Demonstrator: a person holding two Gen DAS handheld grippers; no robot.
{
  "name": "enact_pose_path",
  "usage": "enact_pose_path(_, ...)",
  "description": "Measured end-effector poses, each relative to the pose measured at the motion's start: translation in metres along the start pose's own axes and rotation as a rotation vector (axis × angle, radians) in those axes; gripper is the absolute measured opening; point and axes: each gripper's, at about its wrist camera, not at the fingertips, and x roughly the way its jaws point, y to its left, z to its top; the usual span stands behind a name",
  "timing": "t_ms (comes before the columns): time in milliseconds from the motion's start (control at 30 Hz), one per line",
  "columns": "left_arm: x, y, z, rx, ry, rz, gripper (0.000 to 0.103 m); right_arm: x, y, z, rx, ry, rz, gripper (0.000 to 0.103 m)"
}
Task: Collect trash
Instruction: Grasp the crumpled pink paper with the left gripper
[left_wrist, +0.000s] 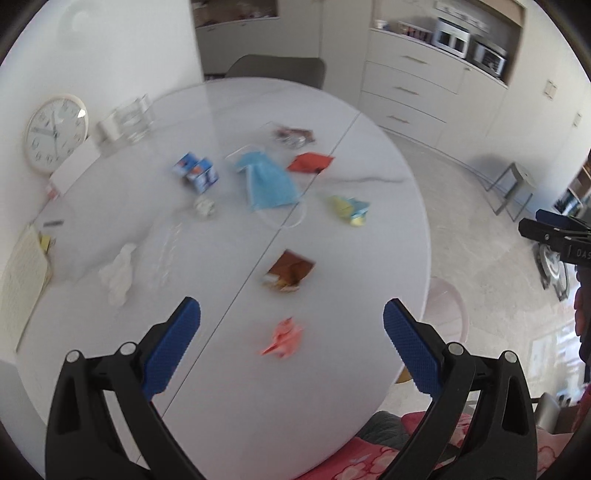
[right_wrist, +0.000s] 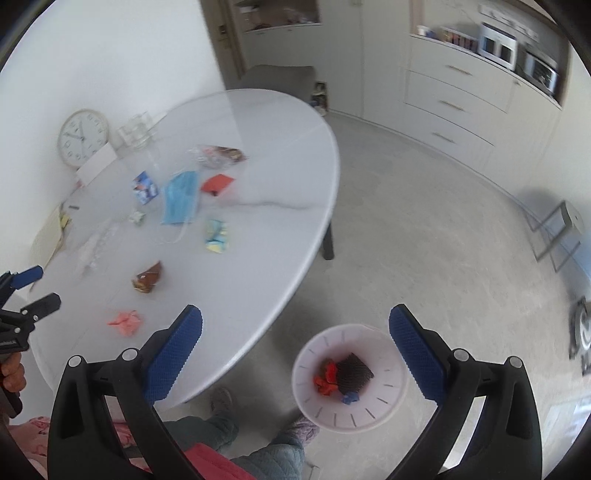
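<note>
Left wrist view: my left gripper (left_wrist: 291, 325) has its blue pads spread wide with nothing between them, low in the frame over the white oval table (left_wrist: 369, 258). Just above them lies a crumpled pink wrapper (left_wrist: 282, 338); a torn brown packet (left_wrist: 290, 275) sits at centre, a blue face mask (left_wrist: 267, 181) higher up with a red packet (left_wrist: 308, 162) to its right, and a yellow-and-blue wrapper (left_wrist: 349, 208) right of centre. In the right wrist view, my right gripper (right_wrist: 295, 326) is equally spread and empty above the pale bin (right_wrist: 384, 406) on the floor, lower centre, holding red, dark and blue scraps.
</note>
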Motion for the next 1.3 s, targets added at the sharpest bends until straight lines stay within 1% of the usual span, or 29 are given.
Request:
enact_pose_path(100, 0.005, 0.025, -0.014, -0.030, 0.017, -0.008, 0.095, 0.008, 0.029, 0.006, -0.039, 0.014, 0.019, 0.101)
enact_pose_path(133, 0.009, 0.024, -0.017, -0.027, 0.021, -0.010, 0.095, 0.010, 0.039, 0.008, -0.054, 0.019, 0.026, 0.101)
enact_pose_path(267, 0.019, 0.025, -0.024, 0.014, 0.033, -0.028, 0.095, 0.017, 0.066, 0.013, -0.083, 0.037, 0.044, 0.101)
enact_pose_path(333, 0.027, 0.023, -0.027, 0.048, 0.041, -0.050, 0.095, 0.020, 0.075, 0.015, -0.091, 0.046, 0.042, 0.101)
enact_pose_path(433, 0.044, 0.015, -0.030, 0.098, 0.062, -0.077, 0.095, 0.022, 0.081, 0.015, -0.094, 0.060, 0.034, 0.101)
enact_pose_path(533, 0.067, 0.011, -0.035, 0.137, 0.097, -0.089, 0.095, 0.024, 0.082, 0.015, -0.098, 0.072, 0.018, 0.101)
enact_pose_path(700, 0.104, 0.012, -0.038, 0.124, 0.172, -0.117, 0.095, 0.026, 0.077, 0.017, -0.088, 0.087, -0.013, 0.101)
enact_pose_path(767, 0.115, 0.012, -0.038, 0.132, 0.186, -0.114, 0.094, 0.027, 0.073, 0.018, -0.079, 0.090, -0.023, 0.101)
enact_pose_path(933, 0.133, 0.009, -0.038, 0.164, 0.208, -0.107, 0.085, 0.032, 0.065, 0.021, -0.065, 0.107, -0.035, 0.101)
enact_pose_path(1067, 0.147, 0.009, -0.041, 0.171, 0.239, -0.108, 0.077, 0.038, 0.067, 0.025, -0.073, 0.120, -0.033, 0.101)
enact_pose_path(1167, 0.154, 0.009, -0.045, 0.174, 0.260, -0.103, 0.069, 0.042, 0.072, 0.027, -0.088, 0.126, -0.025, 0.101)
enact_pose_path(1200, 0.154, 0.009, -0.046, 0.184, 0.246, -0.090, 0.067, 0.044, 0.074, 0.028, -0.096, 0.129, -0.022, 0.101)
enact_pose_path(1267, 0.154, 0.009, -0.046, 0.185, 0.242, -0.093, 0.066, 0.045, 0.078, 0.029, -0.106, 0.133, -0.017, 0.101)
enact_pose_path(1300, 0.153, 0.010, -0.046, 0.183, 0.239, -0.093, 0.062, 0.047, 0.080, 0.029, -0.112, 0.136, -0.013, 0.101)
